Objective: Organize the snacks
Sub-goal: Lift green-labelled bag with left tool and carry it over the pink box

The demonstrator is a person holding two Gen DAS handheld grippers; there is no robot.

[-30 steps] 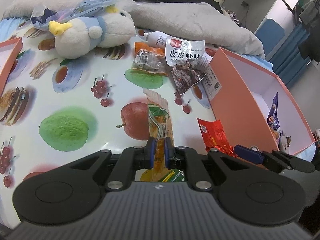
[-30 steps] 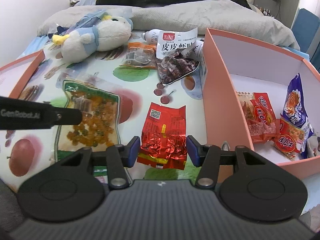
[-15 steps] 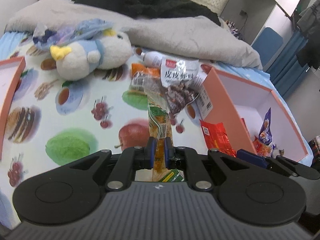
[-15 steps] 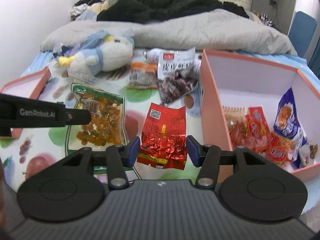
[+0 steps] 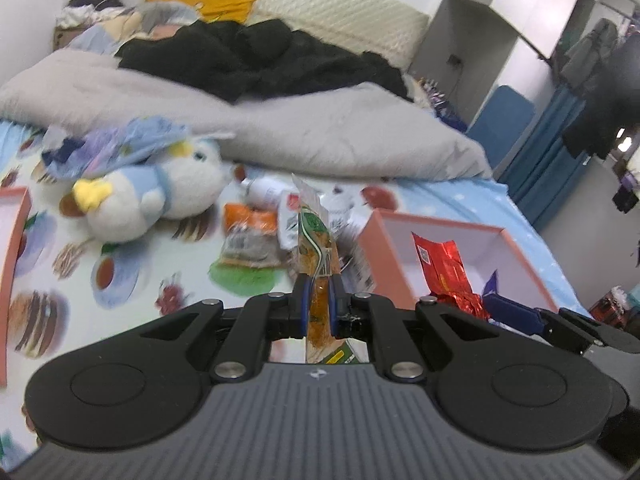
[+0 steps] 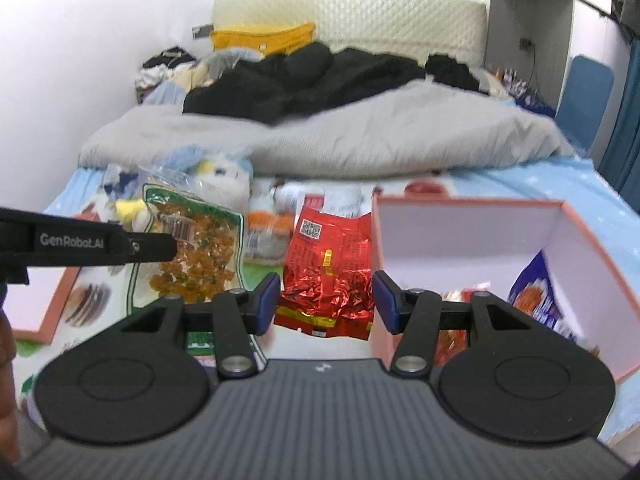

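Note:
My left gripper (image 5: 319, 307) is shut on a clear green-edged bag of orange snacks (image 5: 316, 248), held edge-on and lifted above the bed; the bag also shows in the right wrist view (image 6: 192, 252). My right gripper (image 6: 325, 302) holds a red foil packet (image 6: 326, 276) between its jaws, lifted off the bed beside the pink box (image 6: 576, 240); the packet also shows in the left wrist view (image 5: 442, 270). The jaws stand wide at the packet's width. The box holds several snack packs, including a purple one (image 6: 536, 292).
Loose snack packets (image 5: 250, 240) and a small white bottle (image 5: 264, 192) lie on the fruit-print sheet. A plush duck (image 5: 152, 196) lies to the left. A pink box lid (image 5: 12, 256) is at far left. A grey duvet (image 5: 280, 128) lies behind.
Both grippers have risen and tilted up with their packets. The orange snack bag and the red foil packet have come up off the sheet, and the bed's far end now shows.

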